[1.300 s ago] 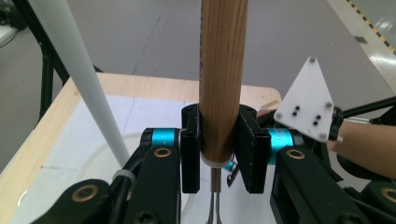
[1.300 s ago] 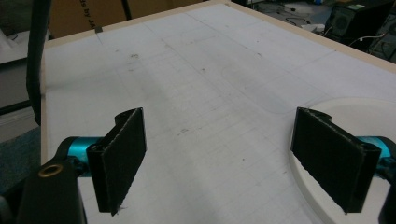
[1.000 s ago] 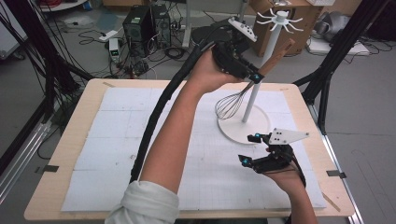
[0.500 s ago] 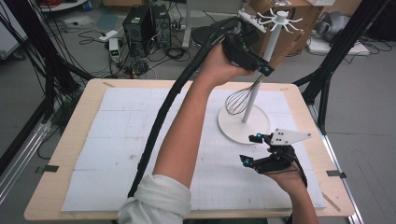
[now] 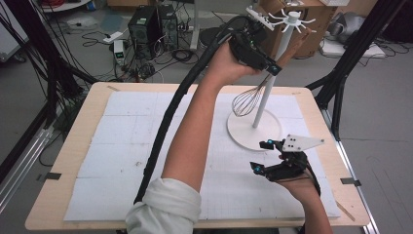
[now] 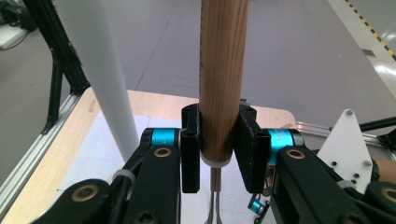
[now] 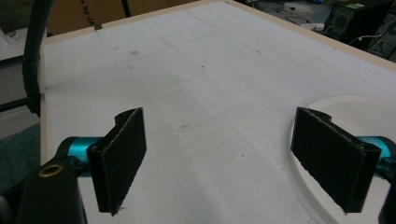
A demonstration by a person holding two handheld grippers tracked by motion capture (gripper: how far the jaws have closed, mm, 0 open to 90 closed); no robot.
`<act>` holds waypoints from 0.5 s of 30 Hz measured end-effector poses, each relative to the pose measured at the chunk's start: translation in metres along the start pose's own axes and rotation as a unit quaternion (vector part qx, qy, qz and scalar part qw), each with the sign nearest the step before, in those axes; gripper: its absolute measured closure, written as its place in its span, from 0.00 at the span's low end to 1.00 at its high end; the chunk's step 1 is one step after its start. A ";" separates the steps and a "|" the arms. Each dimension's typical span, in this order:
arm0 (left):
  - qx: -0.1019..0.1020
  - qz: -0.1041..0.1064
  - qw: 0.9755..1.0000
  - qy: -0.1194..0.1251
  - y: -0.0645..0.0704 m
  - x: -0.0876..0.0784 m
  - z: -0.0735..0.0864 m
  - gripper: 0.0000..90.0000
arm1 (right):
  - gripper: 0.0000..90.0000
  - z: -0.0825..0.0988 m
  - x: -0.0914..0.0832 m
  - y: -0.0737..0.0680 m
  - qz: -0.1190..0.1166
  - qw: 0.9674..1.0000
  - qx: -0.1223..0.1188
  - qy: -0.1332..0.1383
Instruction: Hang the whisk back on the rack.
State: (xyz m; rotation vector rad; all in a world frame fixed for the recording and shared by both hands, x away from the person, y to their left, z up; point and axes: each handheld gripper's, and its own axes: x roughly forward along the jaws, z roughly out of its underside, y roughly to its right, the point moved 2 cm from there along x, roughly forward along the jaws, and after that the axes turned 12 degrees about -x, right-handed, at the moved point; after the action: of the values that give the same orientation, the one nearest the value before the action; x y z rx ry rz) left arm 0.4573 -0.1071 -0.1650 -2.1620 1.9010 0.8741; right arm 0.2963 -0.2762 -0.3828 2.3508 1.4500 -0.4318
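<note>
Partly hidden, the whisk (image 5: pixel 248 100) hangs behind the pole (image 5: pixel 272 73).

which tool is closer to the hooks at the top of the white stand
Left. The left tool is raised beside the white stand's top hooks, clamped on the wooden-handled wire whisk. The right tool hovers low, open, by the stand's round base.

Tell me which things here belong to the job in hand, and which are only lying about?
In use: whisk, left gripper clamping its wooden handle, white hook stand.
Lying about: computer tower, power strip, cardboard box, all on the floor.
</note>
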 end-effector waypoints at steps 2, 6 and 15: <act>-0.001 -0.005 1.000 0.000 -0.002 -0.001 0.001 0.81 | 0.19 0.000 0.000 0.000 0.001 1.000 0.000 0.000; -0.010 -0.007 1.000 -0.002 -0.006 -0.001 0.004 0.81 | 0.19 0.000 0.000 0.000 0.000 1.000 -0.003 0.000; -0.014 -0.005 1.000 0.003 -0.011 0.003 0.010 0.81 | 0.19 0.000 0.001 -0.001 -0.001 1.000 -0.003 -0.002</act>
State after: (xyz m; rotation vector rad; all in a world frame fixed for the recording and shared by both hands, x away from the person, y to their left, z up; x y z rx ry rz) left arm 0.4642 -0.1025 -0.1778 -2.1891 1.8904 0.8984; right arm 0.2962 -0.2753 -0.3831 2.3428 1.4509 -0.4313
